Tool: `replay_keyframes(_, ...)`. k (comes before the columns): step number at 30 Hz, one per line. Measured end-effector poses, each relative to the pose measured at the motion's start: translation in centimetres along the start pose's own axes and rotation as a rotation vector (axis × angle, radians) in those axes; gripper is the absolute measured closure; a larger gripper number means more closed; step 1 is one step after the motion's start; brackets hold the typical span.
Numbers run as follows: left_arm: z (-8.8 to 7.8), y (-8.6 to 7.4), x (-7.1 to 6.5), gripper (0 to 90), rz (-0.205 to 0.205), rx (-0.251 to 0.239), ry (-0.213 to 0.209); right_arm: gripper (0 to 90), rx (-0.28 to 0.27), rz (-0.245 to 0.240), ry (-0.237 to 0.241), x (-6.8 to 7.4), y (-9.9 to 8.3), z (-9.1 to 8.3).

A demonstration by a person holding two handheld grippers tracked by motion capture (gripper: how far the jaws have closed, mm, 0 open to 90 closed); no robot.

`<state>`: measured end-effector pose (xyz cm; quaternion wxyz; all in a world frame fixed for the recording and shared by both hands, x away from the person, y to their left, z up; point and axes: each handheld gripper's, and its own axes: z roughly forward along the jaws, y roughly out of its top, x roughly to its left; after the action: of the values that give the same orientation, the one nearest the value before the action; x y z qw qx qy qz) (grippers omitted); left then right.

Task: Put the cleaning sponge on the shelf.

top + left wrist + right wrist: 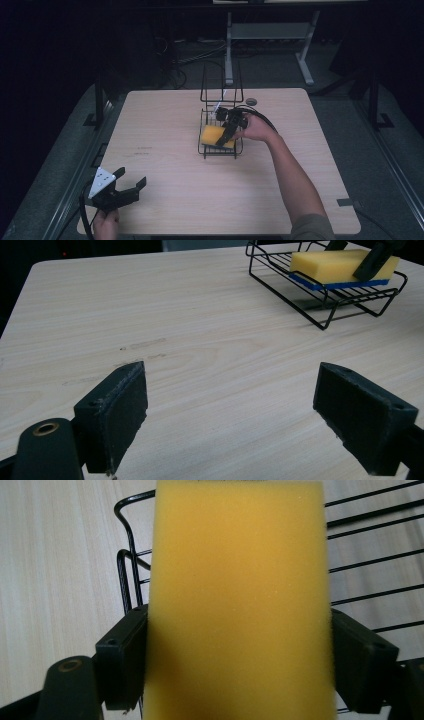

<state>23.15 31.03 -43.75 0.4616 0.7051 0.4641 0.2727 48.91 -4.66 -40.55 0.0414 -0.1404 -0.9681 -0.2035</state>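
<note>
Nearest the person, well short of the wire rack (220,145), the left gripper (131,186) hovers low at the table (165,165) edge, jaws spread wide with nothing between them, aimed toward the rack. Farther on, the right hand (256,129) reaches in from the rack's right side. The right gripper (240,670) clamps the yellow sponge (217,136) across its short sides; the sponge lies flat in the rack's lower tray, long axis running away from the gripper.

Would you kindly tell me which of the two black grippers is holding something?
The right gripper, over the black wire rack: its jaws clamp the yellow sponge. The left gripper is open.
</note>
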Motion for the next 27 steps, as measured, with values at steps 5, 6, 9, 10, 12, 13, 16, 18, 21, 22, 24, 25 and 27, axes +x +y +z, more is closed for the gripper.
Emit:
replay_keyframes(5,0.0,0.0,0.0,13.4,0.001,0.001,-0.001,20.5,0.002,-0.007,-0.009,0.1,0.0,0.0)
replay_keyframes(6,0.0,0.0,0.0,13.4,0.001,0.001,-0.001,20.4,0.002,-0.005,-0.011,0.1,0.0,0.0)
replay_keyframes(9,0.0,0.0,0.0,13.4,-0.001,0.0,0.001,19.9,0.004,-0.006,-0.017,0.1,-0.1,0.0)
replay_keyframes(10,0.0,0.0,0.0,13.4,-0.005,-0.002,0.0,18.9,0.004,-0.005,-0.017,0.1,-0.1,0.0)
replay_keyframes(12,0.0,0.0,0.0,13.4,-0.004,-0.001,0.0,18.0,-0.001,-0.003,-0.02,0.2,-0.1,0.0)
replay_keyframes(13,0.0,0.0,0.0,13.4,-0.002,0.0,0.001,17.6,-0.005,-0.003,-0.019,0.2,-0.1,-0.1)
replay_keyframes(16,0.0,0.0,0.0,13.4,0.002,0.0,-0.001,16.5,-0.017,-0.004,-0.021,0.3,-0.2,-0.3)
replay_keyframes(18,0.0,0.0,-0.1,13.4,0.003,-0.002,-0.001,16.1,-0.024,-0.004,-0.026,0.4,-0.2,-0.5)
replay_keyframes(21,0.1,0.0,-0.1,13.4,0.002,-0.002,-0.002,16.2,-0.04,-0.005,-0.036,0.5,-0.5,-0.8)
replay_keyframes(22,0.1,0.0,-0.1,13.4,0.003,-0.001,-0.002,16.1,-0.063,0.005,-0.039,0.5,-0.7,-0.9)
replay_keyframes(24,0.1,0.0,-0.1,13.4,0.004,0.0,-0.003,16.2,-0.068,0.012,-0.034,0.4,-0.8,-1.0)
replay_keyframes(25,0.1,0.0,-0.1,13.4,0.004,0.0,-0.004,16.2,-0.073,0.014,-0.037,0.4,-1.0,-1.1)
replay_keyframes(27,0.2,0.0,-0.2,13.4,0.004,0.003,-0.005,15.9,-0.077,0.015,-0.039,0.4,-1.3,-1.2)
